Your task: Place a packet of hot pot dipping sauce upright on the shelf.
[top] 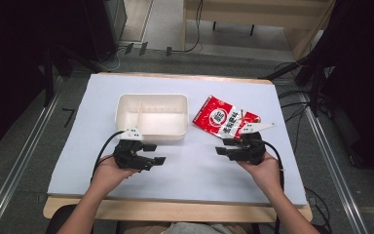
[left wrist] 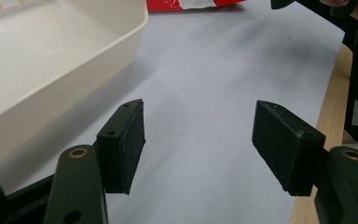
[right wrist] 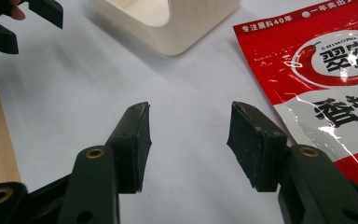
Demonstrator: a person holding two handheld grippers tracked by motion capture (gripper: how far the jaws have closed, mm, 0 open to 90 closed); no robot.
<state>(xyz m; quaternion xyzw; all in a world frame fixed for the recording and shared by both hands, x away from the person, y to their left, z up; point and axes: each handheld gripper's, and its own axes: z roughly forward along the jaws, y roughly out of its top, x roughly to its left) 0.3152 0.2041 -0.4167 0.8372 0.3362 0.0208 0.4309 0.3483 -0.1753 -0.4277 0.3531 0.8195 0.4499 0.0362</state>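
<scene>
A cream plastic tub (top: 152, 116) with an inner divider sits on the white table cover, near its middle. To its right lies a red and white snack packet (top: 223, 118), flat on the cover. My left gripper (top: 156, 153) hovers just in front of the tub, its jaws apart and bare; the tub's wall (left wrist: 51, 60) fills the upper left of the left gripper view. My right gripper (top: 222, 146) sits in front of the packet, jaws apart with nothing between them. In the right gripper view the packet (right wrist: 326, 70) lies to the right of the jaws and the tub's corner (right wrist: 182, 23) is ahead.
The white cover (top: 190, 170) spreads between the two grippers. The wooden table edge (top: 175, 210) runs along the near side. Cables trail from both grippers. Dark stands and floor cables surround the table.
</scene>
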